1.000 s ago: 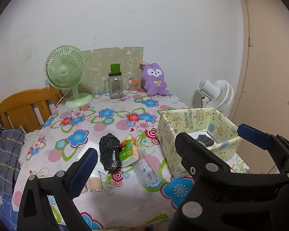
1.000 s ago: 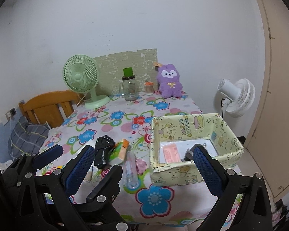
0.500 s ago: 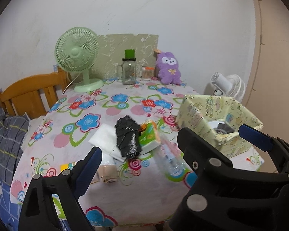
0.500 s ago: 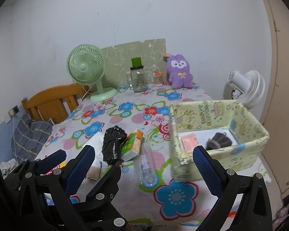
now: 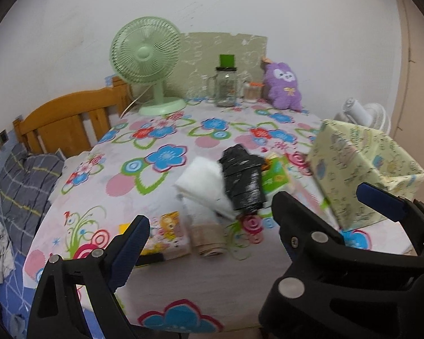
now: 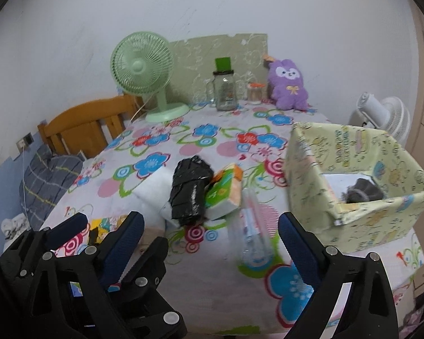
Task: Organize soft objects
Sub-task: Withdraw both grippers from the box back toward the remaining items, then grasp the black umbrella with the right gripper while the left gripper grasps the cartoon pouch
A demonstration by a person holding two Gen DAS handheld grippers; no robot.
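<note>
A black bundle (image 5: 243,182) lies mid-table on a white folded cloth (image 5: 202,183), next to a green and orange tissue pack (image 6: 223,192). A beige roll (image 5: 207,238) lies near the front edge. A purple plush (image 5: 282,86) sits at the back. A patterned box (image 6: 359,175) at the right holds a dark grey item (image 6: 359,190). My left gripper (image 5: 209,244) is open and empty, hovering above the beige roll. My right gripper (image 6: 209,243) is open and empty above the table's front. The left gripper also shows in the right wrist view (image 6: 79,240).
A clear plastic bottle (image 6: 251,231) lies by the box. A yellow packet (image 5: 165,234) lies front left. A green fan (image 5: 148,62), a glass jar (image 5: 226,87) and a small jar stand at the back. A wooden bed headboard (image 5: 67,118) is left, a white fan (image 6: 381,115) right.
Both grippers have moved forward and lower toward the table; the items look larger. The left view has shifted left, so the box sits at its right edge. Both stay open.
</note>
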